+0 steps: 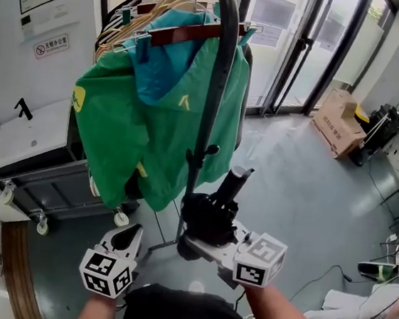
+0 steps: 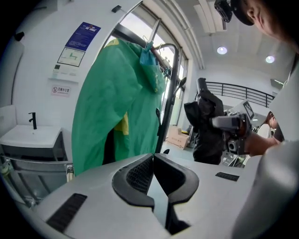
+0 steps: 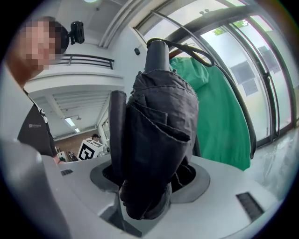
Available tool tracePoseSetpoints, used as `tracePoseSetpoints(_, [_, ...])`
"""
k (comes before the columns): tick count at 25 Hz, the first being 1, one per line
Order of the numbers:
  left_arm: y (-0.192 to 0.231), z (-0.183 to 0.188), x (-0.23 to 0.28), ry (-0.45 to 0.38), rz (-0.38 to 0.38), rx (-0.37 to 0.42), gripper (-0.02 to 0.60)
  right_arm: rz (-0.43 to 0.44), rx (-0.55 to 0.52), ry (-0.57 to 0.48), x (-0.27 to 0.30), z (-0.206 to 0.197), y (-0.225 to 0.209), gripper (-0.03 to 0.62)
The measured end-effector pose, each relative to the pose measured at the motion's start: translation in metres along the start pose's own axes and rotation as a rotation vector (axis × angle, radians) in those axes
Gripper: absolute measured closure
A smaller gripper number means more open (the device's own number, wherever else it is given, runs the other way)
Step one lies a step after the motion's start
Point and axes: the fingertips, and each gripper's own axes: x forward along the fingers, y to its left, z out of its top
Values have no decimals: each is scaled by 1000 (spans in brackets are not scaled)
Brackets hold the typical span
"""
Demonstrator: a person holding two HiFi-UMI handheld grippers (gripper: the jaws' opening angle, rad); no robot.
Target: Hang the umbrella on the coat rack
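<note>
Grey glossy floor [image 1: 310,196] lies open to the right of the work. Count: two grippers, one umbrella, one rack. Left gripper [image 1: 128,234]: jaws pressed together, nothing between them. Right gripper [image 1: 208,236]: jaws pinch the folded black fabric umbrella [image 1: 214,210], whose long axis is near upright, handle end up, just right of the dark metal coat rack pole [image 1: 220,72]. One green hooded jacket [image 1: 139,127] hangs beyond.

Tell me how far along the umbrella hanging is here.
Done: the folded umbrella is clamped in the right gripper. In hand: it is held up beside the coat rack pole, near a hook. Remaining: its strap is on no hook yet. The left gripper is shut, empty.
</note>
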Motion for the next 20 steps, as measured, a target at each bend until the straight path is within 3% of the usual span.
tracePoseSetpoints(7, [5,-5,-7,5,-44,-6,563,-21,-100,52,22,25,14,346])
tracePoseSetpoints(20, [19,-19,-21,15,-39,-29,563,2,-87,131,55,23,18,345])
